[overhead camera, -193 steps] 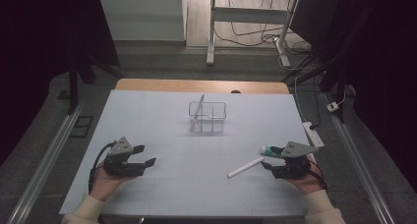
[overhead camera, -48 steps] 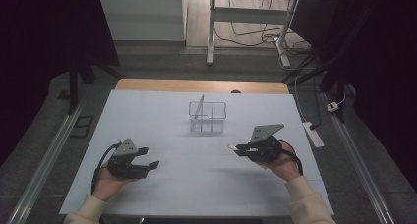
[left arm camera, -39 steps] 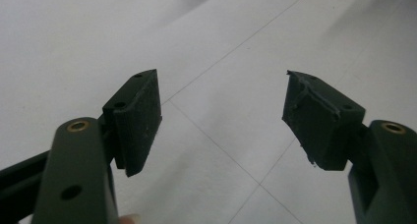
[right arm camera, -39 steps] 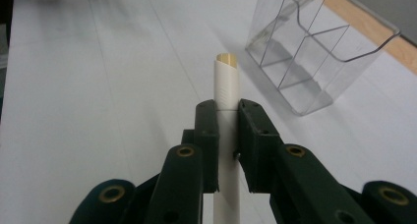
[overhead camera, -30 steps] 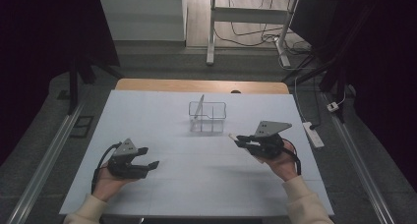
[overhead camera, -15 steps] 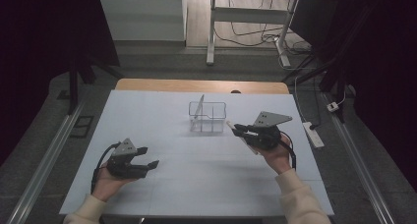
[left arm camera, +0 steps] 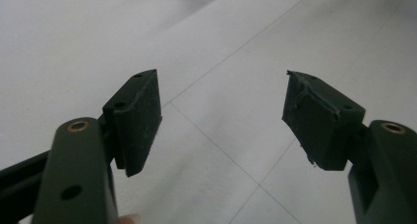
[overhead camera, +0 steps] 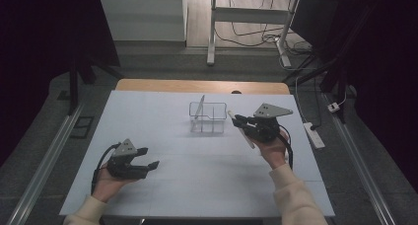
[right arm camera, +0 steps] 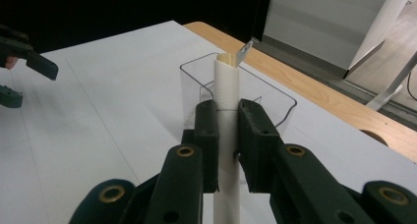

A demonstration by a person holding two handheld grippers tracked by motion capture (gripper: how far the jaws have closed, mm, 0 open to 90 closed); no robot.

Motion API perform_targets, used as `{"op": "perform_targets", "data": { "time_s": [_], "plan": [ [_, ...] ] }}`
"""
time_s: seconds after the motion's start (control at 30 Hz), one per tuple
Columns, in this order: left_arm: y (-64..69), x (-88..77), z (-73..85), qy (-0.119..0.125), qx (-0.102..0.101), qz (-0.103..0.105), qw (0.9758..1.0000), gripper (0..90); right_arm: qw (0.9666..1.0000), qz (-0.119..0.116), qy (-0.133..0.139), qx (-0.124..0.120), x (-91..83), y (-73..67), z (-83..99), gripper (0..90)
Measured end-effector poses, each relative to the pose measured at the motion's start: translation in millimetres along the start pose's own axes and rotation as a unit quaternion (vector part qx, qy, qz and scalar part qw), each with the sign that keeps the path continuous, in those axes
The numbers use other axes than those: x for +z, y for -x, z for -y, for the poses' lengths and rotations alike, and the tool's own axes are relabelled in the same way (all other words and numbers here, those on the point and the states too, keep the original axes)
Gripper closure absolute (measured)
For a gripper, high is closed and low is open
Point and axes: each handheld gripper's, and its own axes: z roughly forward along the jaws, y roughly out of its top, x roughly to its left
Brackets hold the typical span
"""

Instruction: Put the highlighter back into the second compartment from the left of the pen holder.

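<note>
A clear plastic container [overhead camera: 209, 117] stands at the back middle of the white mat, with a thin grey strip [overhead camera: 199, 106] leaning upright in it. My right gripper [overhead camera: 237, 120] is just right of it, raised off the mat and shut on a white tube [overhead camera: 249, 140]. In the right gripper view the white tube [right arm camera: 227, 86] sticks out past the gripper [right arm camera: 227, 135] toward the container [right arm camera: 290, 103] and the grey strip [right arm camera: 244, 52]. My left gripper [overhead camera: 150, 157] rests at the front left, open and holding nothing. Bare mat lies between its fingertips [left arm camera: 221, 111].
The white mat [overhead camera: 197, 180] covers a wooden table [overhead camera: 148, 85]. A white power strip [overhead camera: 314, 134] lies beside the mat's right edge. Desk legs and cables stand on the floor behind. My left gripper [right arm camera: 29, 52] appears far left in the right gripper view.
My right gripper, with the white tube in it, has risen and moved back and left toward the clear container. The left gripper has stayed put.
</note>
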Motion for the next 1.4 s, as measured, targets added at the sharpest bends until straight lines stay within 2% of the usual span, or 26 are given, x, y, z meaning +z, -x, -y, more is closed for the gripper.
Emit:
{"op": "perform_targets", "data": {
  "time_s": [0.47, 0.53, 0.8, 1.4],
  "plan": [
    [-0.8, -1.0, 0.0, 0.002, 0.0, 0.0, 1.0, 30.8, 0.9999, 0.005, 0.013, 0.005, 9.2, 0.9, -12.1, 78.3],
    [-0.7, -1.0, -0.1, 0.003, -0.001, 0.0, 1.0, 30.9, 0.9999, 0.005, 0.016, -0.002, 10.0, 0.9, -13.4, 78.3],
    [-1.0, -1.2, 0.1, 0.003, -0.001, 0.0, 1.0, 30.9, 0.9997, 0.007, 0.024, -0.005, 14.7, 1.3, -21.6, 78.3],
    [-1.1, -1.1, 0.2, 0.002, -0.001, 0.001, 1.0, 30.9, 0.9993, 0.007, 0.036, 0.004, 26.4, 4.8, -34.6, 78.2]
  ]
}}
